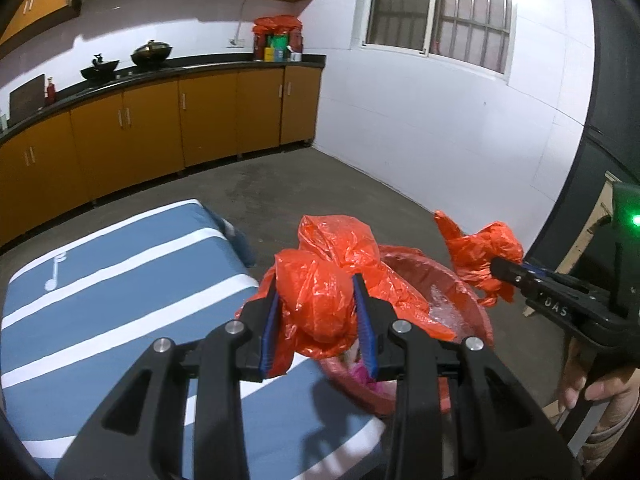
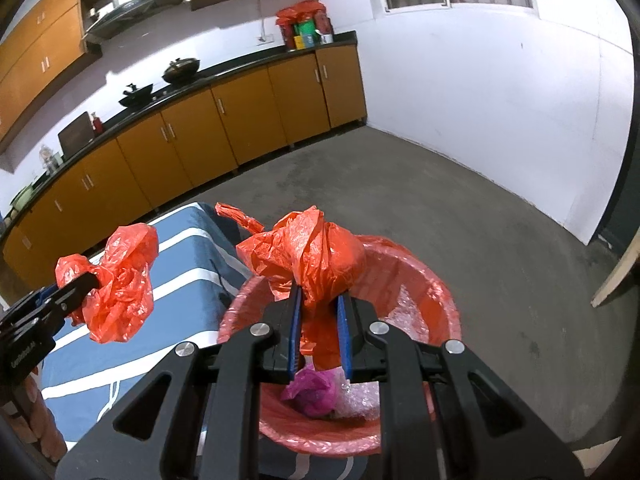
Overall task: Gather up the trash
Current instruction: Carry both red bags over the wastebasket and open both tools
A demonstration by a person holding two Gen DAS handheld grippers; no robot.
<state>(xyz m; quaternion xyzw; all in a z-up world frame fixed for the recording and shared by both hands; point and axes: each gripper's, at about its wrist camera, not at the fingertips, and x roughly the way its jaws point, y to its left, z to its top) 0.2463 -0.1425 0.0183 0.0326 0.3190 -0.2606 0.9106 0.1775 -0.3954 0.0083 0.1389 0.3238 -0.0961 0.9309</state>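
A red bin (image 2: pixel 440 304) lined with an orange-red trash bag stands beside the striped table; it also shows in the left wrist view (image 1: pixel 472 300). Inside lie a pink crumpled piece (image 2: pixel 314 394) and clear plastic wrap (image 2: pixel 360 396). My left gripper (image 1: pixel 318 300) is shut on one gathered flap of the bag (image 1: pixel 320 292) above the bin; it shows in the right wrist view (image 2: pixel 90 284). My right gripper (image 2: pixel 319 308) is shut on the other flap (image 2: pixel 320 256); it appears in the left wrist view (image 1: pixel 496 266) at the right.
A table with a blue and white striped cloth (image 1: pixel 120 300) is at the left of the bin. Orange kitchen cabinets (image 1: pixel 160 128) with a black counter run along the far wall. The grey concrete floor (image 2: pixel 480 208) lies beyond. A wooden board (image 2: pixel 616 276) leans at the right.
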